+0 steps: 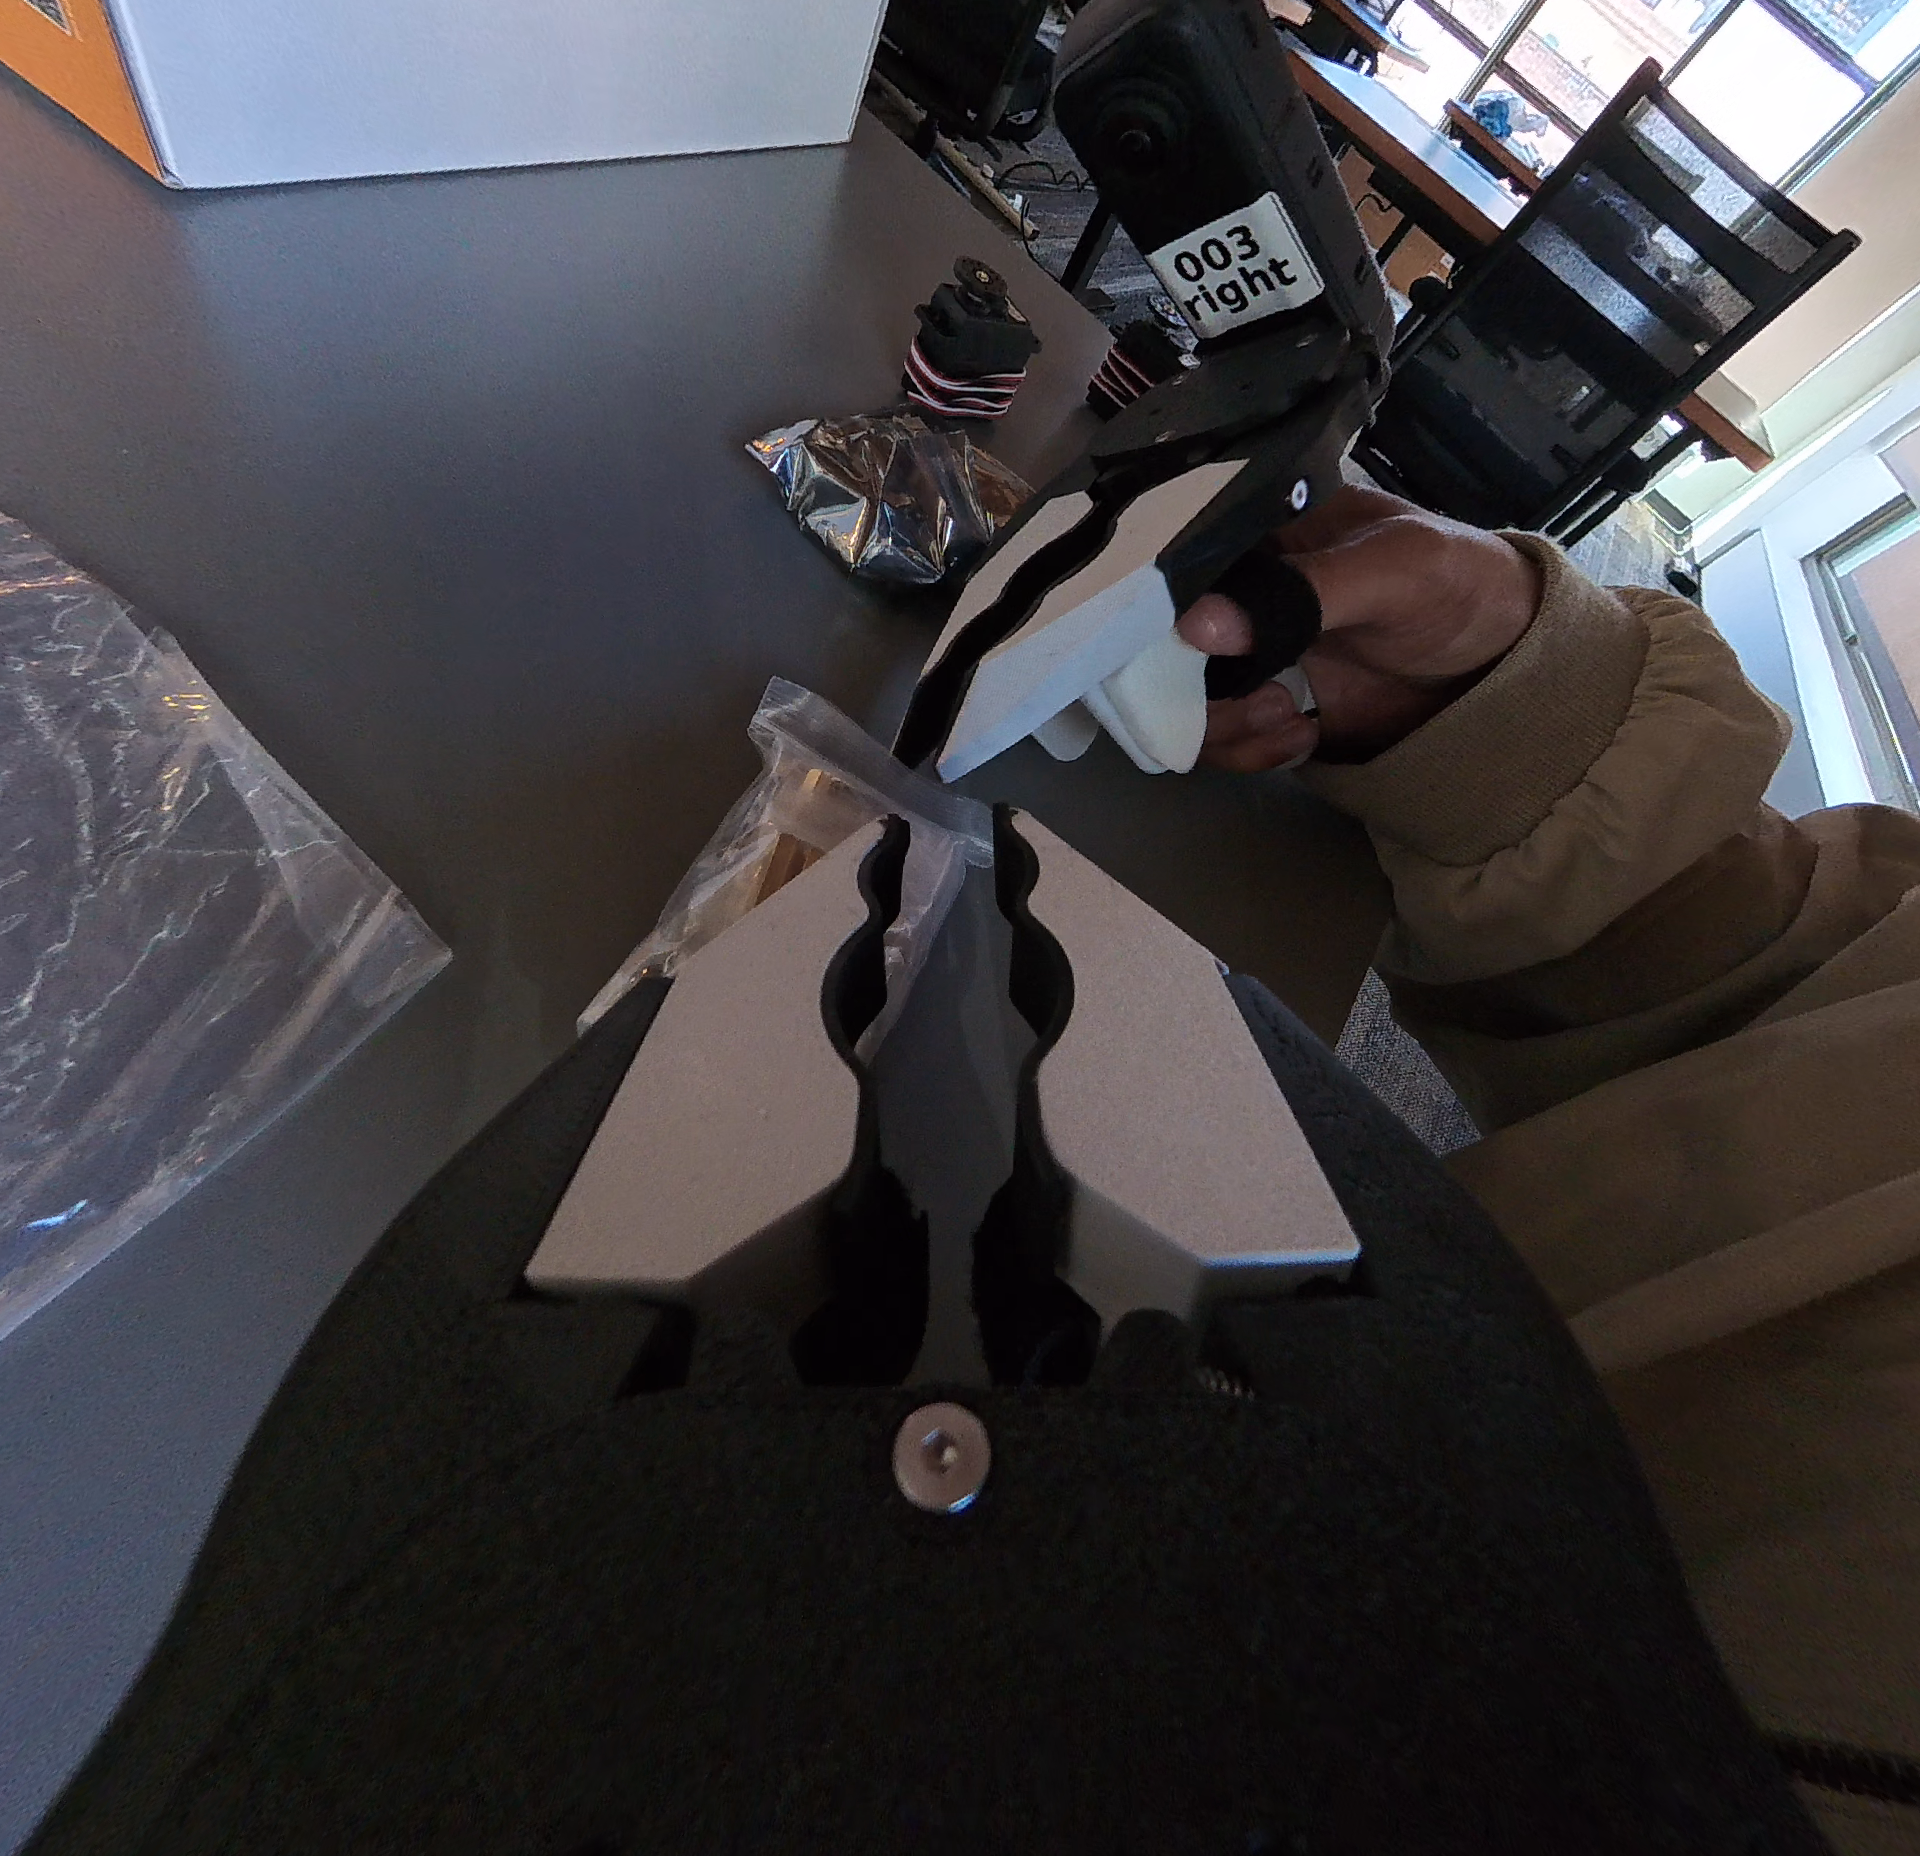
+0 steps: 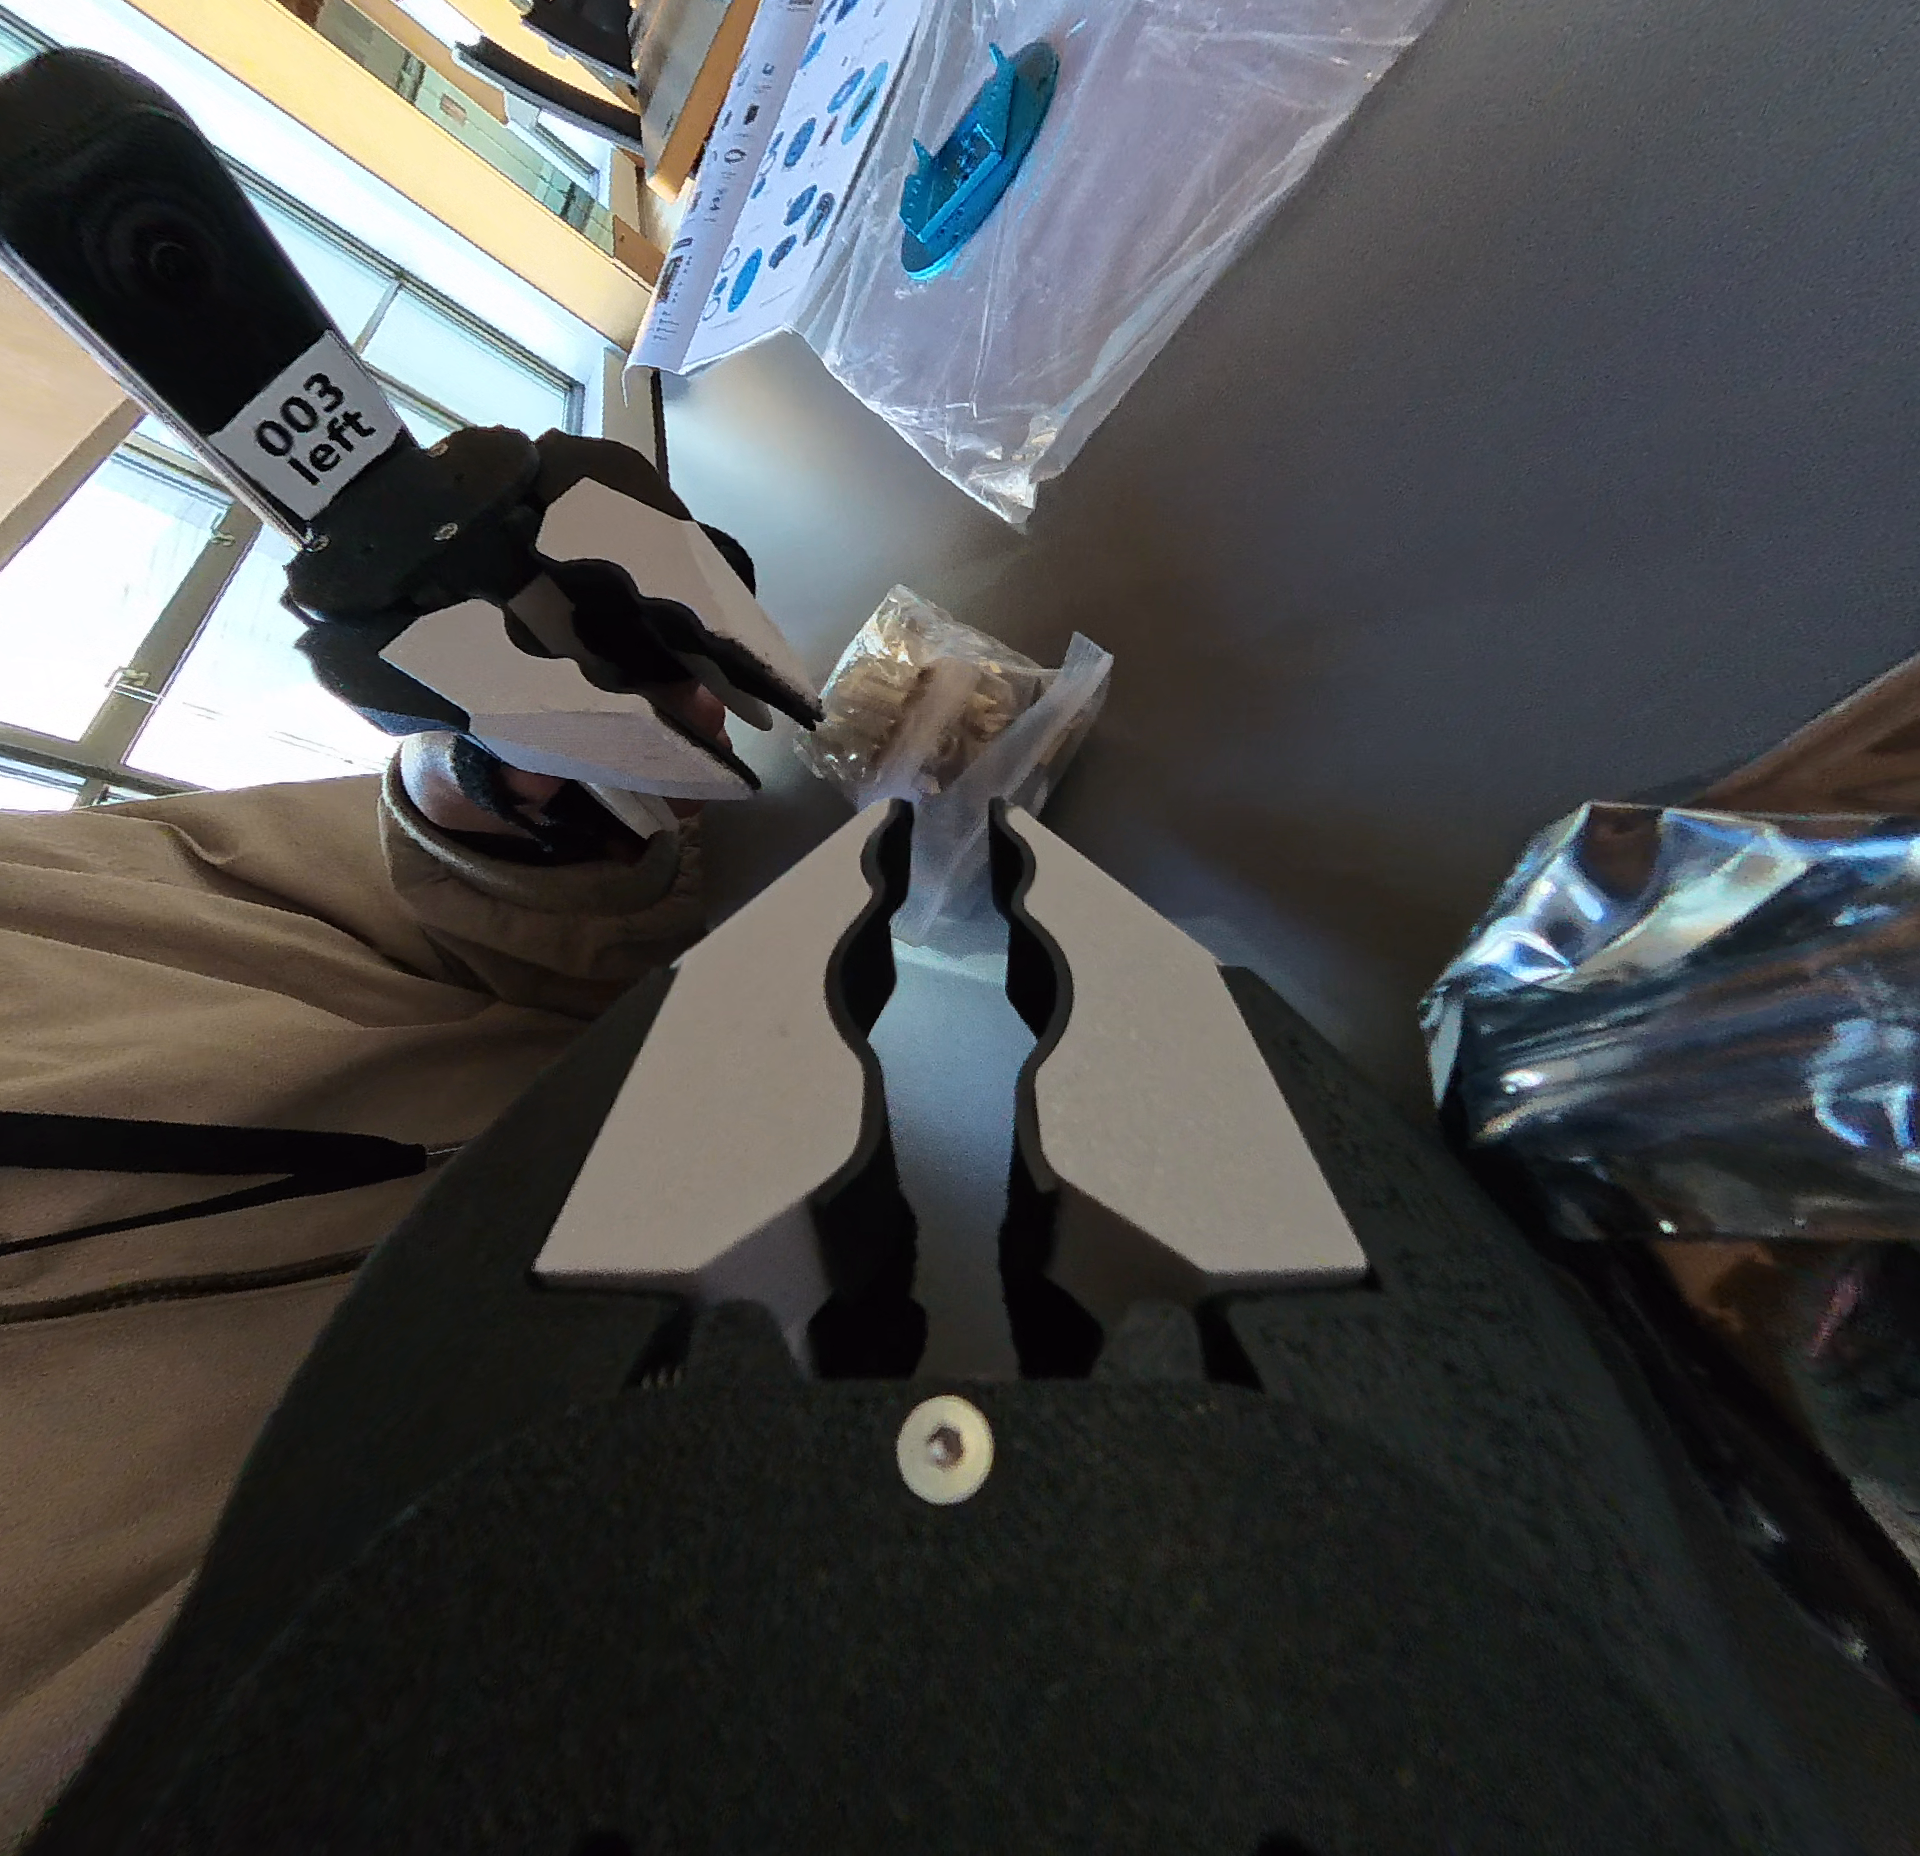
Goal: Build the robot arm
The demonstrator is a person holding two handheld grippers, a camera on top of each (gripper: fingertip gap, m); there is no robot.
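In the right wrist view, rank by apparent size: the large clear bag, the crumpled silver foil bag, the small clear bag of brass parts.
1. large clear bag
2. silver foil bag, though it lies nearer the camera and is cut by the frame, so its rank is unsure
3. small clear bag of brass parts

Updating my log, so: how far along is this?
Done: silver foil pouch lies crumpled, two servos stand beside it. In hand: left gripper and right gripper both pinch the small clear bag of brass parts. Left: its parts are inside, seal state unclear.
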